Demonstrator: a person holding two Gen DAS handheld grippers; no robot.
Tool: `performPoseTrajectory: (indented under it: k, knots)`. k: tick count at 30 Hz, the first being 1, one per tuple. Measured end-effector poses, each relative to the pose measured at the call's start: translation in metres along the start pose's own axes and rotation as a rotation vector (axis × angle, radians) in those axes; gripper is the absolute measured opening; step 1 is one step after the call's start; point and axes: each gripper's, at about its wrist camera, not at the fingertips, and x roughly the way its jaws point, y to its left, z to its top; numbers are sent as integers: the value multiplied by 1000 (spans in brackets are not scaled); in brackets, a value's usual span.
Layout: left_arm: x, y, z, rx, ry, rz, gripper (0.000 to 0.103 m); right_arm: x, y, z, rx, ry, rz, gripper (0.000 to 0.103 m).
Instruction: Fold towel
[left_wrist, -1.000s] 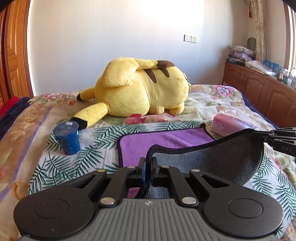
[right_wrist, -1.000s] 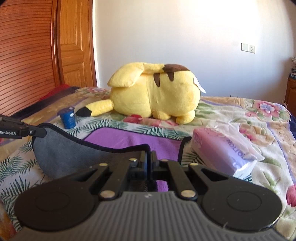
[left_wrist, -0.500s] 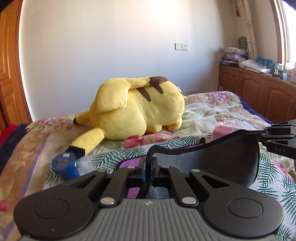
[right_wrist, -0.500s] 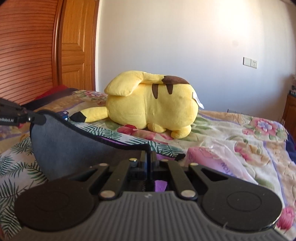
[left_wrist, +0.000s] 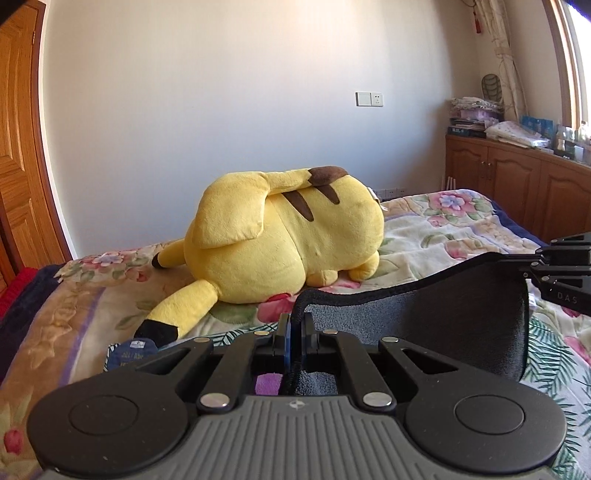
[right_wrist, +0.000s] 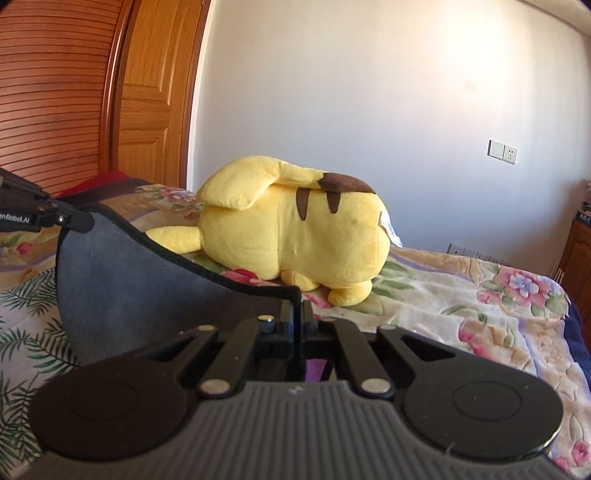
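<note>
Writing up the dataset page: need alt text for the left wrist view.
The left hand-held gripper is shut on a corner of a grey towel, whose other corner the right hand-held gripper pinches, lifted over a floral bedspread. A yellow plush toy lies beyond.

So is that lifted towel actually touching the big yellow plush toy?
Apart. In the right wrist view the towel hangs from both grippers with its black edge in front of the plush toy, and flowered bedspread shows between them.
</note>
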Motion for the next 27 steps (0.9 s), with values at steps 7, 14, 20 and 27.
performPoseTrajectory:
  k: [7,14,20,27]
  knots:
    - [24,3,3,-4,9,17,0,21,-7,2,-7,4,-25,4]
    - [48,17,3,-43,31,20,0,43,-8,-2,-31,8,-39,4]
    - [72,24,-3,-67,57,22,0,61,-13,-12,-30,21,-45,4]
    - [103,27,-18,-82,97,38,0,88,-12,-28,-25,58,-45,4]
